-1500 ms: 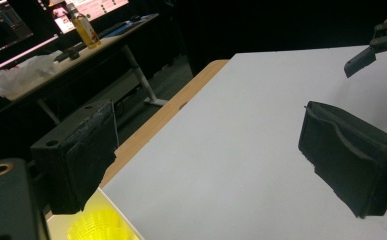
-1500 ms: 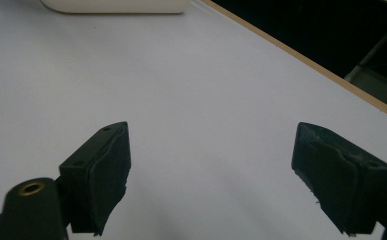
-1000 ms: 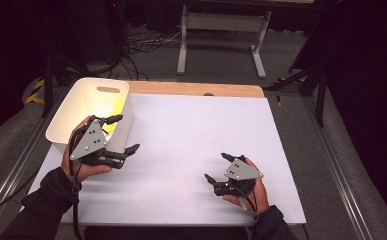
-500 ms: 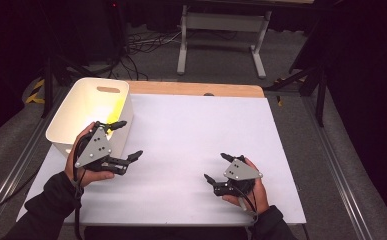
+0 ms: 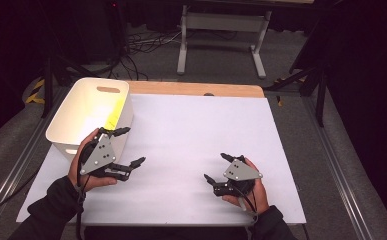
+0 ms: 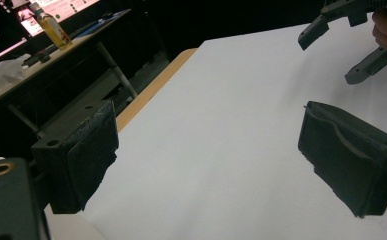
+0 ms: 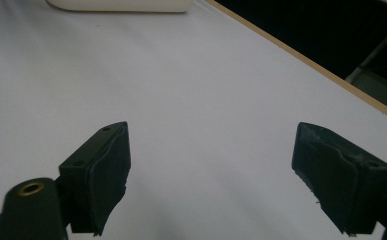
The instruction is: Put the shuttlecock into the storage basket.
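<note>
My left gripper [image 5: 133,146] hovers over the white table sheet [image 5: 196,130], just in front of a white bin [image 5: 123,117]. Its jaws stand wide apart with nothing between them, and a hand holds it from the near left. In the left gripper view its two black pads [image 6: 76,155] frame bare white sheet. My right gripper [image 5: 214,167] rests low at the near right, open and empty, pointing left. The right gripper view has its pads [image 7: 101,170] spread over plain sheet, with the bin's base [image 7: 116,5] at the top edge.
The bin's inner wall shows a yellowish patch [image 5: 113,114]. A wooden strip [image 5: 196,89] borders the table's far edge. Beyond it are metal table legs [image 5: 183,45] and floor cables. In the left gripper view, the other gripper [image 6: 351,40] and a bench with a yellow bottle [image 6: 51,25].
The left gripper has drifted a little toward the near edge, away from the bin. The right gripper has stayed put.
</note>
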A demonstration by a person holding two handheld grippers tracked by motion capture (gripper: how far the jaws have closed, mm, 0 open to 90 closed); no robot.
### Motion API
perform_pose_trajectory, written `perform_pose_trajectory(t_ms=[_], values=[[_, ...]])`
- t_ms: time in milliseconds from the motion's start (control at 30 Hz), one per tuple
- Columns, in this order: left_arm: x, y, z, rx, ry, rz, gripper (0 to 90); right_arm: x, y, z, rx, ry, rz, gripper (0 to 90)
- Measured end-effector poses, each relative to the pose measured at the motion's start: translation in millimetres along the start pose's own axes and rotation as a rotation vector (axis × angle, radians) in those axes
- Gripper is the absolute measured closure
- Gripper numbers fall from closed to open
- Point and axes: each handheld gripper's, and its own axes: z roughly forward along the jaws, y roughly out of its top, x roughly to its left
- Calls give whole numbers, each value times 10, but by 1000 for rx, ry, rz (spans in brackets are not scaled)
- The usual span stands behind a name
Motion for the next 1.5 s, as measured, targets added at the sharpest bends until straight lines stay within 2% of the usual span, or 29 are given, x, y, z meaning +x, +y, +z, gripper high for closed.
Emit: perform_pose_trajectory(t_ms=[567, 667, 1200, 1333, 1467, 1500], values=[[-136, -124, 74, 32, -24, 13, 99, 33, 22, -8, -2, 1, -17, 165], [-159, -155, 83, 28, -39, -3, 99, 37, 22, -6, -2, 1, -16, 165], [-267, -366, 141, 77, -57, -3, 99, 63, 33, -8, -1, 2, -30, 163], [-290, -433, 155, 84, -54, -11, 95, 69, 32, -9, -2, 4, -34, 162], [-295, -552, 154, 87, -53, -49, 95, 80, 31, -5, 1, 5, -39, 162], [-300, -573, 154, 94, -47, -48, 95, 83, 30, -3, 3, 6, -42, 162]])
